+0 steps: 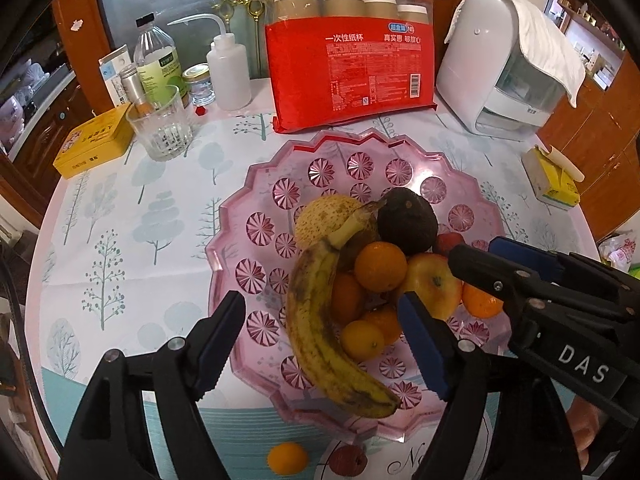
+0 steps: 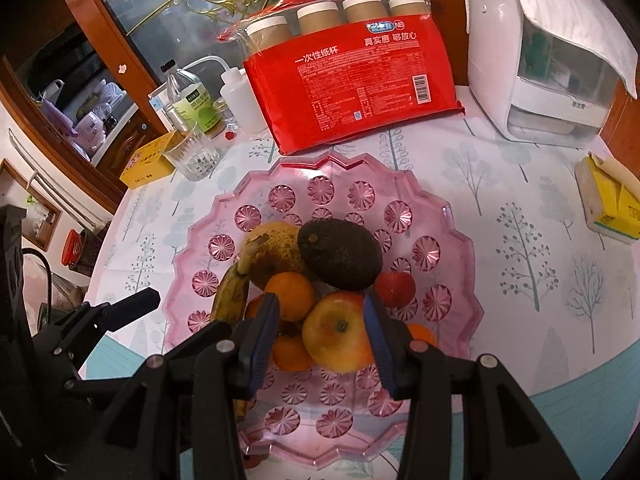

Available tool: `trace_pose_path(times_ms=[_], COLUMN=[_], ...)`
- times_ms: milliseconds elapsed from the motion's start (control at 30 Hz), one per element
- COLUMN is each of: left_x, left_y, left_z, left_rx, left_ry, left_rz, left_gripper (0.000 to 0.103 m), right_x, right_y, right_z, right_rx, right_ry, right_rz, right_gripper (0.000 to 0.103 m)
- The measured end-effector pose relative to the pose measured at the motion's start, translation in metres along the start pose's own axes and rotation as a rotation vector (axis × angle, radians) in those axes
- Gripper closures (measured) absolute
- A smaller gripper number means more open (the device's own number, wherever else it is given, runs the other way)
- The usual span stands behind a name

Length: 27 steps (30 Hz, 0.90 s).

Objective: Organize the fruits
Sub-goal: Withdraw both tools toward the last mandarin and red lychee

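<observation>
Behind the bowl [image 1: 256,184], along the table's far edge, stand a red cup pack [image 1: 350,76], a glass [image 1: 162,126] and a white dispenser [image 1: 492,64]. Inside the bowl lie a banana [image 1: 320,332], avocado [image 1: 406,220], oranges [image 1: 380,266] and an apple [image 2: 338,332]. Left gripper [image 1: 320,344] gapes around the banana without pressing; right gripper [image 2: 322,334] clasps the apple.

The pink bowl [image 1: 256,184] holds 1 spotted banana [image 1: 320,320], a pear [image 1: 324,216], a dark avocado [image 1: 408,220], an apple [image 1: 434,284] and several oranges [image 1: 380,266]. Above the bowl's near side, the left gripper [image 1: 320,336] stands wide apart astride the banana, not touching it. The right gripper [image 1: 476,256] reaches over the bowl's right side. Just outside the bowl's near rim lie 1 small orange [image 1: 287,458] and a reddish fruit [image 1: 347,460].
</observation>
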<state>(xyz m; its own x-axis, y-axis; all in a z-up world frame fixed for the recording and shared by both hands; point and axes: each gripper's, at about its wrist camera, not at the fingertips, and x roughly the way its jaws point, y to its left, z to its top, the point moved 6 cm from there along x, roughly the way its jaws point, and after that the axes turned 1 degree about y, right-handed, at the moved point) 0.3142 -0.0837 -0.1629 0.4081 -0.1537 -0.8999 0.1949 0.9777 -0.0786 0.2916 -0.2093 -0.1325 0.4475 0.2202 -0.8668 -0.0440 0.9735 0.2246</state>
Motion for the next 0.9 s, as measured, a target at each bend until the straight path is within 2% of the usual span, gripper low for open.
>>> trace_pose_path(times_ms=[300, 567, 700, 900], left_x=[-0.033, -0.08, -0.106, -0.133], left_y=[0.003, 0.0, 0.002, 0.013], left_z=[-0.004, -0.005, -0.007, -0.016], left_rx=[-0.009, 0.015, 0.029, 0.044], left_ry=[-0.044, -0.138, -0.203, -0.206], left_rz=[0.015, -0.014, 0.013, 0.02], left_gripper=[0.025, 0.025, 0.025, 0.025], right_x=[-0.034, -0.08, -0.101, -0.132], right_y=[0.007, 0.01, 0.018, 0.038], right_z=[-0.002, -0.01, -0.016, -0.027], right_rx=[0.007, 0.029, 0.022, 0.004], right_ry=[-0.053, -0.133, -0.161, -0.216], right_rz=[0.012, 0.008, -0.001, -0.001], right_gripper=[0.059, 0.059, 0.059, 0.059])
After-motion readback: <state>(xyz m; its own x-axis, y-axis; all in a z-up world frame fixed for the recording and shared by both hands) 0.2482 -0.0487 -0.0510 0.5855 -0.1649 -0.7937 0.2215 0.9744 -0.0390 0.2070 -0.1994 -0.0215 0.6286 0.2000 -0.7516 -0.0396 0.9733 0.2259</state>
